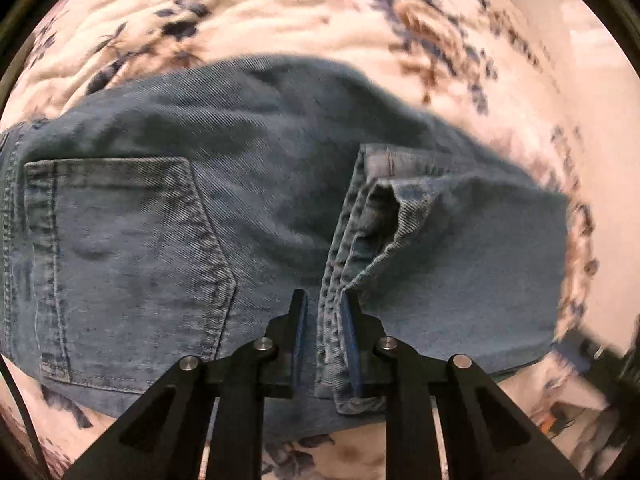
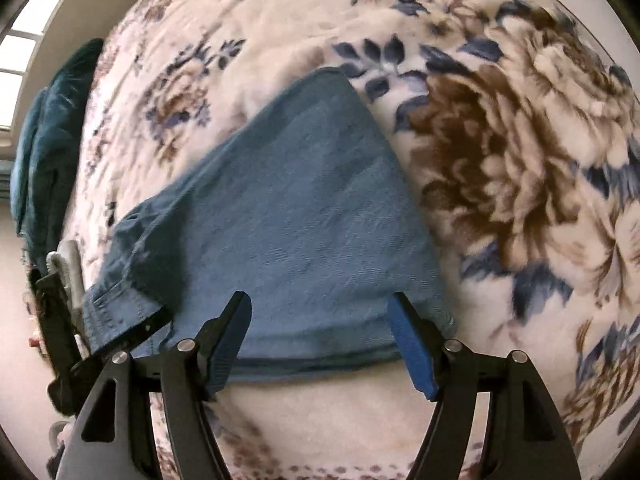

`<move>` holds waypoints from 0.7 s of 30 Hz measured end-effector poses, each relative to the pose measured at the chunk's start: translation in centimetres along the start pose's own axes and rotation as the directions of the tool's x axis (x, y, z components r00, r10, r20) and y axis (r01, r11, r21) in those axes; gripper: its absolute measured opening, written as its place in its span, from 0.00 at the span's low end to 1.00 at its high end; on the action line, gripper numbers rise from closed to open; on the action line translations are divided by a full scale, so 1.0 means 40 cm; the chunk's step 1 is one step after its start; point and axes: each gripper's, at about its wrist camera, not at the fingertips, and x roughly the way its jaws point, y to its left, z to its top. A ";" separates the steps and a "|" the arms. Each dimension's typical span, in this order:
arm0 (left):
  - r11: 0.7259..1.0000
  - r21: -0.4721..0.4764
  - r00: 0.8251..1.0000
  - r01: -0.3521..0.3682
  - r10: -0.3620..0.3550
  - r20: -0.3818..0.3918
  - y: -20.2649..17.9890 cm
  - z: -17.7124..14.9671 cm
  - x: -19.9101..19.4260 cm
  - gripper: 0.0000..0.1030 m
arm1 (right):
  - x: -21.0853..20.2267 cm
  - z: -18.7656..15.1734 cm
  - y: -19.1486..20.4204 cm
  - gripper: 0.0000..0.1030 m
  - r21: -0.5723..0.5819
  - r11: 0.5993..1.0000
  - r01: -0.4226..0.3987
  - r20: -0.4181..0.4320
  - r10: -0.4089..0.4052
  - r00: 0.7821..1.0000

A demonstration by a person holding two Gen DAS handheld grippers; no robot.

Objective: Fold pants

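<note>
Left gripper (image 1: 323, 300) clamped on our jeans (image 1: 160, 216) hem | right gripper (image 2: 320, 312) apart | legs doubled over on bed (image 2: 500, 140), final fold left

Bare blanket (image 2: 304, 420) lies open at lower centre in the right wrist view; a dark green cushion (image 2: 48, 140) blocks the far left edge.

Soft, even indoor light, warm pinkish cast. Daylight source: window (image 2: 18, 56) at upper left of right wrist view, blown out white. Heavy fisheye bending, black vignette at the corners. Motion blur across the floral blanket (image 1: 280, 4) (worst toward the rims). Shadows faint, diffuse.
</note>
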 end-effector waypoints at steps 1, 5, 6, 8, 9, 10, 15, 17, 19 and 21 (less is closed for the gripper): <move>0.999 -0.023 1.000 0.023 -0.023 -0.005 0.005 0.003 -0.008 0.17 | 0.006 -0.011 -0.010 0.71 0.051 0.997 -0.052 -0.030 0.054 0.998; 0.967 -0.167 0.979 0.192 -0.201 -0.040 0.027 0.004 -0.005 0.47 | 0.061 -0.066 -0.057 0.71 0.286 0.935 -0.212 -0.099 0.249 0.963; 0.958 -0.187 0.972 0.217 -0.230 -0.052 0.023 0.001 0.006 0.51 | 0.081 -0.076 -0.069 0.71 0.336 0.908 -0.248 -0.092 0.294 0.951; 0.952 -0.211 0.966 0.222 -0.244 -0.086 0.006 -0.003 0.033 0.52 | 0.111 -0.085 -0.091 0.71 0.417 0.866 -0.275 -0.065 0.330 0.942; 0.949 -0.219 0.962 0.228 -0.254 -0.099 -0.001 -0.005 0.042 0.54 | 0.119 -0.085 -0.098 0.66 0.447 0.844 -0.296 -0.035 0.347 0.937; 0.953 -0.214 0.965 0.214 -0.240 -0.107 -0.010 -0.005 0.048 0.54 | 0.122 -0.085 -0.101 0.59 0.456 0.836 -0.303 -0.017 0.349 0.937; 0.999 -0.043 0.995 0.013 -0.017 -0.101 -0.091 -0.027 0.044 0.34 | 0.124 -0.111 -0.119 0.14 0.489 0.843 -0.222 -0.014 0.262 0.965; 1.000 -0.011 0.995 -0.026 0.025 -0.096 -0.092 -0.044 0.042 0.33 | 0.100 -0.122 -0.100 0.12 0.444 0.873 -0.201 -0.018 0.233 0.972; 0.999 -0.047 0.993 -0.018 0.012 -0.120 -0.074 -0.051 0.052 0.35 | 0.094 -0.126 -0.090 0.12 0.424 0.885 -0.191 -0.024 0.222 0.975; 0.996 -0.084 0.992 -0.001 -0.010 -0.127 -0.059 -0.052 0.039 0.35 | 0.116 -0.120 -0.087 0.12 0.395 0.907 -0.149 -0.065 0.189 0.980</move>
